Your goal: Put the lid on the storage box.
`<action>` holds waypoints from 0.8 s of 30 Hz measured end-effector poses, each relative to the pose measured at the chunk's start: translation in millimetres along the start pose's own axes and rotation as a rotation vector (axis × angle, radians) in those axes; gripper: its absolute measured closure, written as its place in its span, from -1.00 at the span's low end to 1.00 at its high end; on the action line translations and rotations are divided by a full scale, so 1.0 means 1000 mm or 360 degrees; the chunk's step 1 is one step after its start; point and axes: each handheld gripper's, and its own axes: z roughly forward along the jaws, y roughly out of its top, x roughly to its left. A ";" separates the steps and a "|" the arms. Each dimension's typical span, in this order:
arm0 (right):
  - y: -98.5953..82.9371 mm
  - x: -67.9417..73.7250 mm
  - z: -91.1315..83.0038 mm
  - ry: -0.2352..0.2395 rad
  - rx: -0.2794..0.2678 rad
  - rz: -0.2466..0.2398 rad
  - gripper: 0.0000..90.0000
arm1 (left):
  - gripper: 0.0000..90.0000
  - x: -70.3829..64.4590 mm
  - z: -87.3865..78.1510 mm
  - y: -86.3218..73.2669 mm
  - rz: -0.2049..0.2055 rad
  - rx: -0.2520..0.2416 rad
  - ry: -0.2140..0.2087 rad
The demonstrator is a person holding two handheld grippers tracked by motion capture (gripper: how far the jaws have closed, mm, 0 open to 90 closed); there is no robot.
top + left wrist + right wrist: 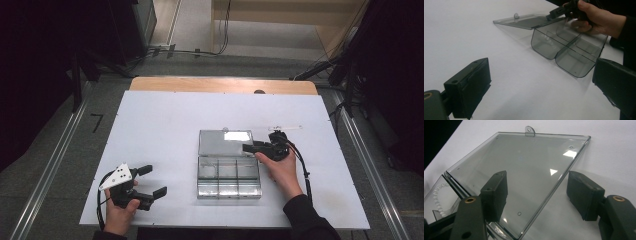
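while resting low near the front left corner of the white table (150,120), sits with both black jaws spread wide and nothing between them: left gripper (152,181), grey three-cornered plate on top, one cable looping down past the left hand (120,212). in the left gripper view, frames the box between those two jaws, well apart from them.

near the table's middle, lies one clear plastic organiser box (229,176), lid (225,142) swung fully back and flat on the table beyond the tray. counts six compartments in the tray in the high view, three across and two deep, though glare blurs the dividers. shows one small rounded tab (529,130) on the lid's far edge, with a hole through it.

at the lid's right edge, straddles that edge with jaws parted: right gripper (250,148), one jaw over the lid panel, the other over bare table beside it. cannot tell whether either jaw touches the plastic; clamps nothing. wraps around its body one right hand (281,167), dark sleeve behind, one cable trailing along the forearm.
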 end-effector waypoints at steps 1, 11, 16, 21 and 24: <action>-0.001 0.000 0.000 0.0003 -0.0007 0.0003 -0.28 | -0.96 0.000 0.000 0.000 0.0005 0.0008 0.0011; -0.005 0.000 0.000 0.0000 -0.0059 -0.0013 -0.28 | -0.96 -0.002 0.002 0.012 -0.0040 -0.0009 0.0067; -0.006 0.000 0.001 -0.0004 -0.0070 -0.0012 -0.29 | -0.96 -0.004 0.006 0.020 -0.0056 -0.0026 0.0063; -0.006 -0.001 0.001 0.0009 -0.0072 0.0004 -0.29 | -0.96 -0.006 0.011 0.031 -0.0103 -0.0051 0.0062; -0.007 -0.001 0.001 0.0008 -0.0073 0.0007 -0.29 | -0.96 -0.007 0.015 0.039 -0.0107 -0.0040 0.0073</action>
